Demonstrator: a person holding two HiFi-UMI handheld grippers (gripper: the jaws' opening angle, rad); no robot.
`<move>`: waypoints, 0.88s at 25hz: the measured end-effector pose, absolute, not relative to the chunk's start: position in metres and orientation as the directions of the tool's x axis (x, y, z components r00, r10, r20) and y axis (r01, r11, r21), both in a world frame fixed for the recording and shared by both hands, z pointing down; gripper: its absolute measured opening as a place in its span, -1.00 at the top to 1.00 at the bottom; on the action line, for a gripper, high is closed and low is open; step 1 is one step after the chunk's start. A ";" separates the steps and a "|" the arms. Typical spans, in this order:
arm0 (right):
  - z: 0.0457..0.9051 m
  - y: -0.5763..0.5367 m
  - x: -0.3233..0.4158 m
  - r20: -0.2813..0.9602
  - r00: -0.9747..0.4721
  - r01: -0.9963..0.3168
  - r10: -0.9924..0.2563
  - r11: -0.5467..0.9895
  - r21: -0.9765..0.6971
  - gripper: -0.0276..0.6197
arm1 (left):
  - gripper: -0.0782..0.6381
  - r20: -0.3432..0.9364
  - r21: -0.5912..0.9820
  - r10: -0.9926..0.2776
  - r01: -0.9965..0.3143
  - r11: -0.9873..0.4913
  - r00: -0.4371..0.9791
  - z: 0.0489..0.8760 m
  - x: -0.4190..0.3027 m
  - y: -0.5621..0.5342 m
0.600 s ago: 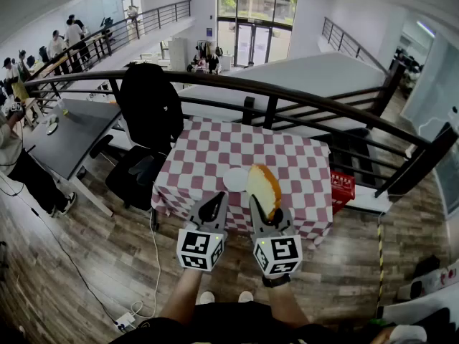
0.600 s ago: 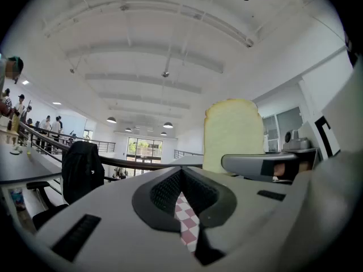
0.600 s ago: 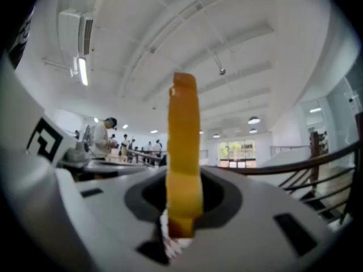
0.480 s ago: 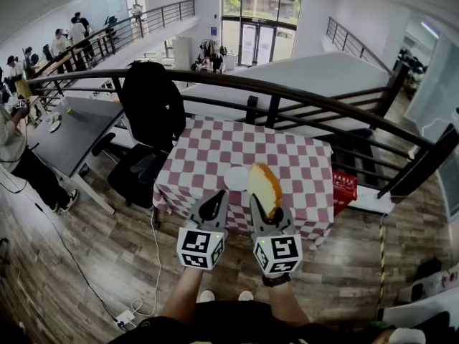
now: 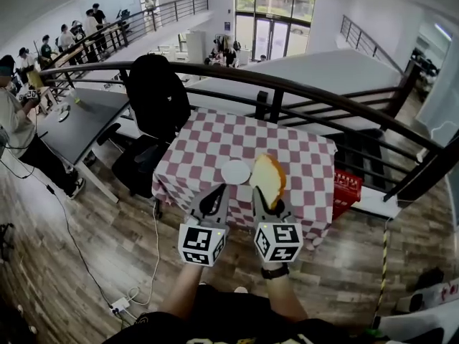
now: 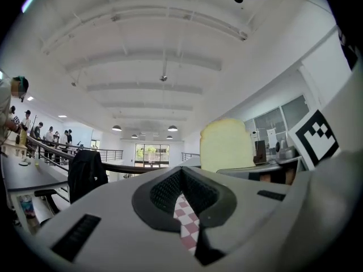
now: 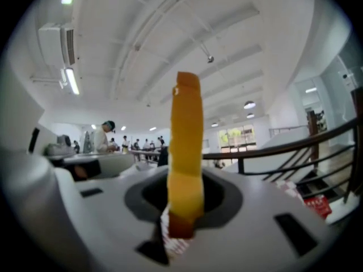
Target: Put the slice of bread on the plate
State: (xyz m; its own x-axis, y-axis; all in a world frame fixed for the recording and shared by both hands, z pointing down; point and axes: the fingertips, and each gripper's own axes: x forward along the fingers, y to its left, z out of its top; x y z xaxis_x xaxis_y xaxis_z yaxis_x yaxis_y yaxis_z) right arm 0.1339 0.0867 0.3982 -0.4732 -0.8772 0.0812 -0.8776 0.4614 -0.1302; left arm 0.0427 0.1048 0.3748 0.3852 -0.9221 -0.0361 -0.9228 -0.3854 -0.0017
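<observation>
A slice of bread (image 5: 267, 178) with a golden crust stands upright in my right gripper (image 5: 268, 201), which is shut on its lower edge. In the right gripper view the bread (image 7: 186, 152) rises edge-on from between the jaws of the right gripper (image 7: 182, 211). A small white plate (image 5: 235, 171) lies on the red-and-white checked table (image 5: 301, 163), just left of the bread as seen from above. My left gripper (image 5: 212, 202) is held beside the right one, shut and with nothing in it. The left gripper view shows the bread (image 6: 227, 143) at the right, beyond the left gripper (image 6: 186, 211).
A black office chair (image 5: 154, 102) with a dark jacket stands left of the table. A dark railing (image 5: 308, 99) runs behind it. A red crate (image 5: 343, 190) sits on the floor at the table's right. A grey desk (image 5: 72, 131) and several people are at far left.
The head view has shifted a little, and the table and plate sit slightly higher in it. Both grippers stay side by side, the bread still upright in the right one.
</observation>
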 end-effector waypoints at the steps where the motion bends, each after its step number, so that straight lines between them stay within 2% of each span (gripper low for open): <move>1: 0.403 0.086 0.135 0.083 -0.487 -0.869 -0.869 0.474 -0.140 0.62 | 0.73 -0.015 -0.011 -0.917 -0.918 -0.397 0.398 0.381 0.048 0.107; 6: 0.419 0.084 0.122 0.053 -0.594 -0.797 -0.803 0.578 -0.176 0.62 | 0.73 0.109 -0.017 -0.927 -0.931 -0.364 0.360 0.423 0.047 0.106; 13: 0.427 0.056 0.119 0.075 -0.583 -0.810 -0.809 0.571 -0.135 0.62 | 0.73 0.145 0.000 -0.920 -0.930 -0.367 0.363 0.438 0.052 0.064; 19: 0.438 -0.011 0.103 0.122 -0.560 -0.828 -0.819 0.548 -0.123 0.62 | 0.73 0.156 -0.001 -0.893 -0.904 -0.427 0.422 0.445 0.043 -0.017; 22: 0.425 -0.059 0.094 0.122 -0.549 -0.835 -0.827 0.538 -0.115 0.62 | 0.73 0.122 -0.012 -0.885 -0.891 -0.453 0.448 0.430 0.033 -0.067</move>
